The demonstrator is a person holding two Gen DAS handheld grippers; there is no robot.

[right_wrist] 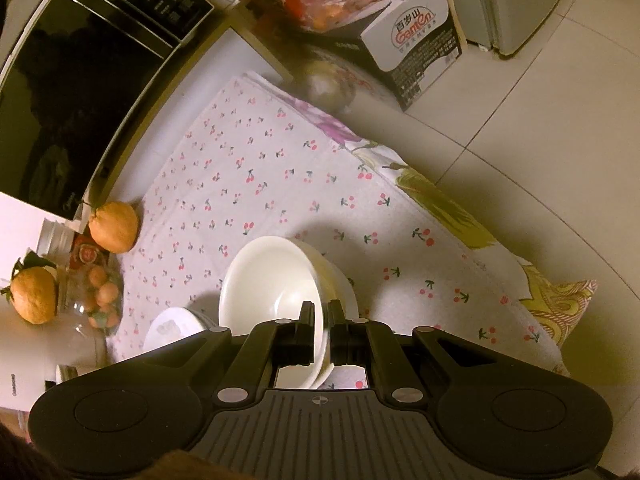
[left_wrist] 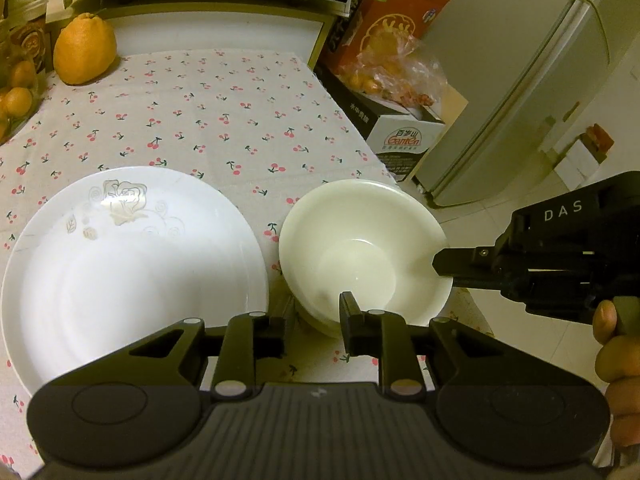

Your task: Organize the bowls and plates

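Right gripper (right_wrist: 320, 320) clamped tight on the near rim of the top bowl (right_wrist: 272, 276), one finger inside, one outside. Bowl nested in a stack on the cherry-print cloth (right_wrist: 256, 176). Left gripper (left_wrist: 316, 312) slightly parted, straddling the stack's rim opposite, not visibly pressing. Plate (left_wrist: 132, 264) flat just left of that claw.
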